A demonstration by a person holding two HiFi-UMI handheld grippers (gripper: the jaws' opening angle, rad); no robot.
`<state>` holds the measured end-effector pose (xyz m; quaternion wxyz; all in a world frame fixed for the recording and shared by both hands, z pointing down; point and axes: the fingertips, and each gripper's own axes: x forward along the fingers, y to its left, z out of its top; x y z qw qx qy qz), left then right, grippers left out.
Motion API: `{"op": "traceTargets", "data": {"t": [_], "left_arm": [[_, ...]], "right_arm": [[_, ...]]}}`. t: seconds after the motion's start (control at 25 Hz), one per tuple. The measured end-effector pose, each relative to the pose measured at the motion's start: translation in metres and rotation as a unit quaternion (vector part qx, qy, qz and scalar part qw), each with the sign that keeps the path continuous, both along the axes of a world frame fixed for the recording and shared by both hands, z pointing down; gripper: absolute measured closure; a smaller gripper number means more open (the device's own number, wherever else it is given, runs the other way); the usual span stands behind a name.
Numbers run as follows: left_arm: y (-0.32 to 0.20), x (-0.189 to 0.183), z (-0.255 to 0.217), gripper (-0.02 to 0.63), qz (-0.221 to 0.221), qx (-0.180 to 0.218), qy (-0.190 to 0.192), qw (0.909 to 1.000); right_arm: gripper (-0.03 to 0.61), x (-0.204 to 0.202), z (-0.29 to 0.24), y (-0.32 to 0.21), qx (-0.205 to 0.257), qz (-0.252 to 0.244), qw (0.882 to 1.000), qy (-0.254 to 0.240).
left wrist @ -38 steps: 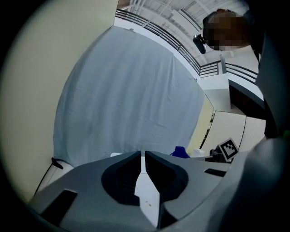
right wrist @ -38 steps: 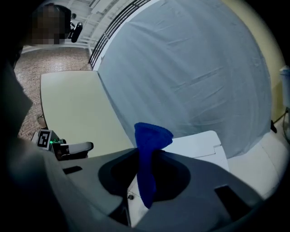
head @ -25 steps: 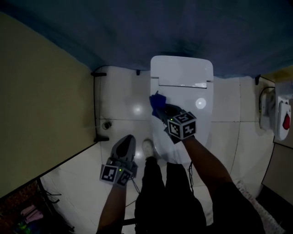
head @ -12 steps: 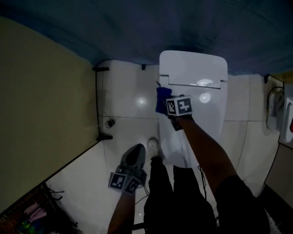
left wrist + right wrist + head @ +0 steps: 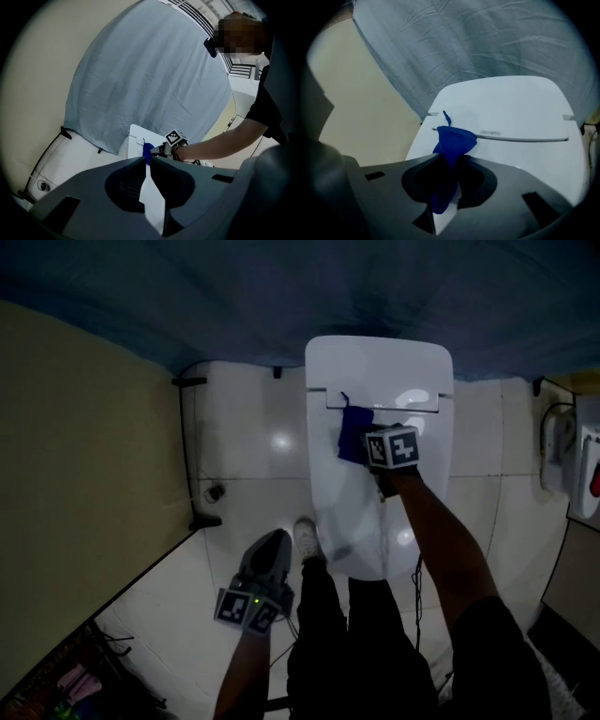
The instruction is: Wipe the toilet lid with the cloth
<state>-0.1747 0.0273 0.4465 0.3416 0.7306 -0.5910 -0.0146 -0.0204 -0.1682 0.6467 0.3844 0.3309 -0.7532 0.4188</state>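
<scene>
A white toilet with its lid point(image 5: 375, 502) down stands in the middle of the head view; the lid point(image 5: 506, 154) also fills the right gripper view. My right gripper point(image 5: 367, 448) is shut on a blue cloth point(image 5: 354, 434), pressed near the lid's back hinge. In the right gripper view the blue cloth point(image 5: 451, 150) bunches between the jaws and sticks out past them. My left gripper point(image 5: 264, 554) hangs low at the toilet's left, above the floor, its jaws closed with nothing between them. In the left gripper view the right gripper point(image 5: 161, 149) and cloth point(image 5: 147, 151) show far off.
A beige partition wall point(image 5: 84, 456) runs along the left. A blue-grey sheet point(image 5: 281, 296) covers the wall behind the tank point(image 5: 375, 367). A floor drain point(image 5: 216, 492) lies left of the toilet. A white holder point(image 5: 574, 465) hangs at the right. A shoe point(image 5: 304, 538) stands by the bowl.
My right gripper has carried the blue cloth from the lid's left edge toward its back and middle, up to the hinge. The left gripper has stayed low at the left.
</scene>
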Motion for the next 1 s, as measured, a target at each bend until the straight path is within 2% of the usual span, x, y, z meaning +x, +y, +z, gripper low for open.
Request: {"op": "traceTargets", "data": {"t": [0.36, 0.64, 0.72, 0.88, 1.0], "left_arm": [[-0.009, 0.035, 0.009, 0.597, 0.027, -0.007, 0.003, 0.9996], [-0.046, 0.072, 0.021, 0.603, 0.078, -0.016, -0.010, 0.9968], [-0.070, 0.078, 0.029, 0.603, 0.080, -0.032, -0.016, 0.9961], [-0.117, 0.085, 0.045, 0.612, 0.065, -0.098, -0.046, 0.9920], [-0.128, 0.095, 0.048, 0.612, 0.074, -0.115, -0.064, 0.9886]], "right_arm": [[0.499, 0.099, -0.001, -0.012, 0.007, 0.058, 0.998, 0.014], [0.499, 0.138, -0.001, -0.008, 0.017, 0.077, 0.997, 0.015], [0.499, 0.142, -0.002, -0.008, 0.023, 0.082, 0.996, 0.012], [0.499, 0.149, -0.001, -0.007, 0.039, 0.081, 0.996, 0.021], [0.499, 0.160, 0.000, 0.000, 0.042, 0.073, 0.996, 0.029]]}}
